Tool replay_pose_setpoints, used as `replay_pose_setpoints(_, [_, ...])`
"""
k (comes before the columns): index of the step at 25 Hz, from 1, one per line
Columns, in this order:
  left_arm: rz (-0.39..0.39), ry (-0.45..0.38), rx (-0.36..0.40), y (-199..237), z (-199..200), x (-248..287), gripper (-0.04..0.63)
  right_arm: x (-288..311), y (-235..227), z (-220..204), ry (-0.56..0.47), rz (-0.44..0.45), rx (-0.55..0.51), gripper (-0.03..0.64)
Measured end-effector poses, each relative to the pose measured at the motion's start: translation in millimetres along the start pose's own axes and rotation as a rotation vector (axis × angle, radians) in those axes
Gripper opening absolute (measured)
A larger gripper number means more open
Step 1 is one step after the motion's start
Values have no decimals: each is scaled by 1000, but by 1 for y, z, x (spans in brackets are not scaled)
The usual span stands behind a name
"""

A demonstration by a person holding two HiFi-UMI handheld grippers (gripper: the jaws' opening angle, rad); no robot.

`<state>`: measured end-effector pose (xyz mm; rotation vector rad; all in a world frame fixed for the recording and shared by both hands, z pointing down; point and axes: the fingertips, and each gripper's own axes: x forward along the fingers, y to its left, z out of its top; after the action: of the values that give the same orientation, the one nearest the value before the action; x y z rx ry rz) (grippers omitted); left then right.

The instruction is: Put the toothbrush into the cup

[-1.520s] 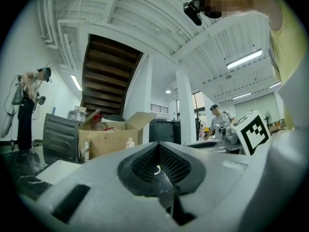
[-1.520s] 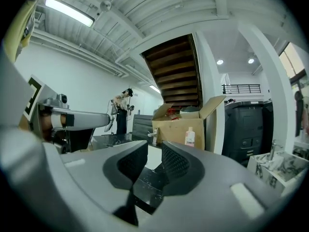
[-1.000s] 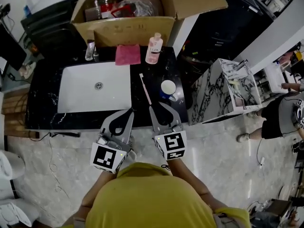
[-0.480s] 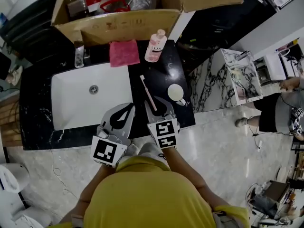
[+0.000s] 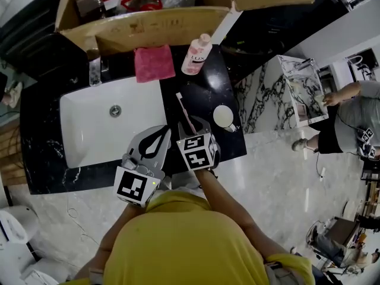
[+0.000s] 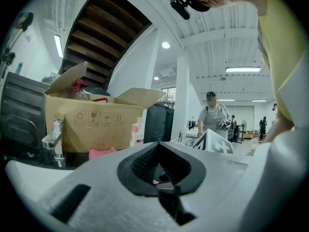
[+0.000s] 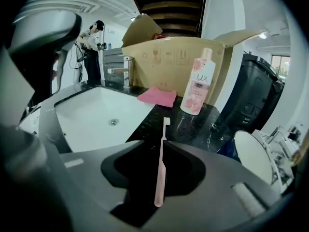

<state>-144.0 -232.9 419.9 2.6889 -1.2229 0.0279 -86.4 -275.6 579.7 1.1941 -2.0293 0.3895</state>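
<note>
A pink toothbrush (image 5: 181,104) lies flat on the black counter (image 5: 205,88), just right of the sink. In the right gripper view the toothbrush (image 7: 161,168) runs lengthwise between the two jaws, bristles pointing away. My right gripper (image 5: 190,124) points down over its handle. Its jaws have just been opening and stand slightly apart, open, with the brush in the gap. The white cup (image 5: 223,116) stands to the right of the brush, and its rim (image 7: 253,156) shows in the right gripper view. My left gripper (image 5: 164,130) hovers beside the right one, over the sink's edge, shut and empty (image 6: 157,142).
The white sink basin (image 5: 89,129) fills the counter's left, with a faucet (image 5: 95,70) behind it. A pink cloth (image 5: 153,63) and a pink bottle (image 5: 198,55) sit at the back. An open cardboard box (image 5: 154,31) stands behind them. A person (image 5: 350,117) stands beyond a marble cabinet (image 5: 285,94).
My right gripper has moved forward and down until its jaws straddle the toothbrush handle. The left gripper has come forward a little beside it.
</note>
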Motion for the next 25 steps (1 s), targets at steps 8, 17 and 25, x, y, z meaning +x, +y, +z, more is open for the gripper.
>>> replay_pose_setpoints(8, [-6, 6, -42, 6, -1, 8, -2, 18, -5, -4, 96, -36, 9, 147])
replay_pose_setpoints(17, [38, -2, -83, 13, -1, 5, -2, 30, 3, -11, 137, 70, 84, 54])
replay_pose_setpoints(25, [86, 17, -81, 17, -6, -6, -2, 20, 10, -24, 225, 183, -3, 52])
